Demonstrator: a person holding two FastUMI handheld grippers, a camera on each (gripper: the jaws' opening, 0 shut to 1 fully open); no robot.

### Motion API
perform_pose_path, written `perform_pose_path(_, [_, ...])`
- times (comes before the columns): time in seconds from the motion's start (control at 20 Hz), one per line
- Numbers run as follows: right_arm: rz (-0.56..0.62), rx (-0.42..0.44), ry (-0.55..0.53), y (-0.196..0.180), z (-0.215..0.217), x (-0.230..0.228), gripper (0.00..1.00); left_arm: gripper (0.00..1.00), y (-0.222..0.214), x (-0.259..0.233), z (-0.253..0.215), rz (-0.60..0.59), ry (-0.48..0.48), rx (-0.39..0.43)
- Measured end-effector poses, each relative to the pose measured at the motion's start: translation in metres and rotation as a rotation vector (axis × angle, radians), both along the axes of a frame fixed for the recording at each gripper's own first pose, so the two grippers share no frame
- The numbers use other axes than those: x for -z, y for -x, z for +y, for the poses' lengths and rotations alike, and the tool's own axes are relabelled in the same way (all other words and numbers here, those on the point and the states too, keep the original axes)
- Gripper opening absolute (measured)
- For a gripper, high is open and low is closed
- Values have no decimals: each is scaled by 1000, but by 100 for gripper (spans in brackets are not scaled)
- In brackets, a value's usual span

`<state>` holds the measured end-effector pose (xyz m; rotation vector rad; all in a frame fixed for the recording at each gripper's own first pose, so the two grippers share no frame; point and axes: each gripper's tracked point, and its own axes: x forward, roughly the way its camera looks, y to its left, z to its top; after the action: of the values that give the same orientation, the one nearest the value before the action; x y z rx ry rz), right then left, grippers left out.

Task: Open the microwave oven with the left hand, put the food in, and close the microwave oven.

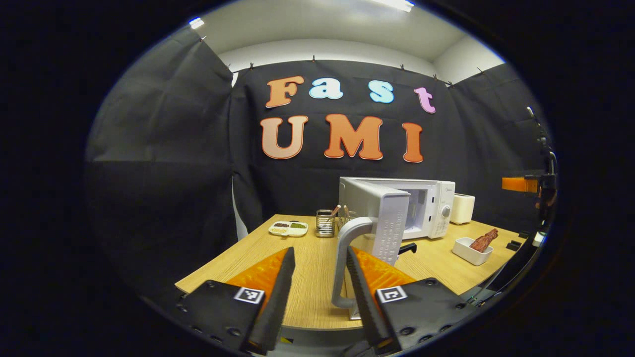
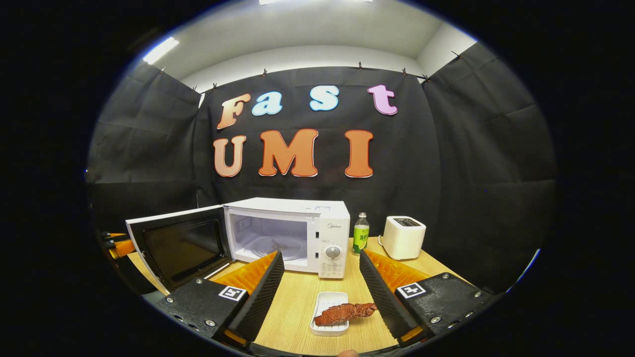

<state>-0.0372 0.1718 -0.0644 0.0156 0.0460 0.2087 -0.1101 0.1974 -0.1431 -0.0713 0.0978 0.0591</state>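
The white microwave (image 2: pixel 287 233) stands at the back of the wooden table (image 2: pixel 297 297), its door (image 2: pixel 178 245) swung wide open to the left and its cavity bare. In the left gripper view the door (image 1: pixel 382 218) is edge-on, and its grey handle (image 1: pixel 342 258) stands between the fingers of my open left gripper (image 1: pixel 319 253), close by the right finger. A small white dish (image 2: pixel 330 315) holding a red-brown piece of food (image 2: pixel 345 312) lies on the table between the fingers of my open right gripper (image 2: pixel 321 255), apart from both. That dish (image 1: pixel 471 250) sits right of the microwave (image 1: pixel 426 208).
A green-labelled bottle (image 2: pixel 360 233) and a white toaster (image 2: pixel 403 237) stand right of the microwave. A divided condiment dish (image 1: pixel 288 228) and a wire utensil rack (image 1: pixel 325 223) sit at the table's back left. The table's front edge lies just under my left gripper.
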Motion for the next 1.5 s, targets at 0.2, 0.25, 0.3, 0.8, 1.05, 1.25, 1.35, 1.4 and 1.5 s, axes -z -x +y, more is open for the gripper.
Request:
perform_pose_path(0.2, [51,60,-54,-12,-20,31,95,98,-2,-2,25,-6,0,-59])
perform_pose_path(0.25, [62,77,-80,-15,-26,38,95,97,-5,-1,31,1,1,-72])
perform_pose_path(0.3, [73,99,-107,-19,-34,45,95,97,-9,0,35,7,3,-84])
perform_pose_path(0.8, [179,324,-358,-48,-101,123,95,100,-39,12,72,30,32,-173])
perform_pose_path(1.05, [237,301,-574,-59,-90,154,95,97,-46,18,82,33,23,-210])
perform_pose_path(1.25, [296,264,-668,-64,-76,172,84,100,-54,19,80,41,28,-219])
perform_pose_path(1.35, [335,236,-693,-66,-68,182,74,100,-59,22,78,48,32,-219])
perform_pose_path(1.4, [351,213,-714,-66,-62,184,64,100,-61,23,75,51,35,-216])
perform_pose_path(1.5, [333,208,-777,-69,-63,175,44,100,-63,23,73,55,30,-215])
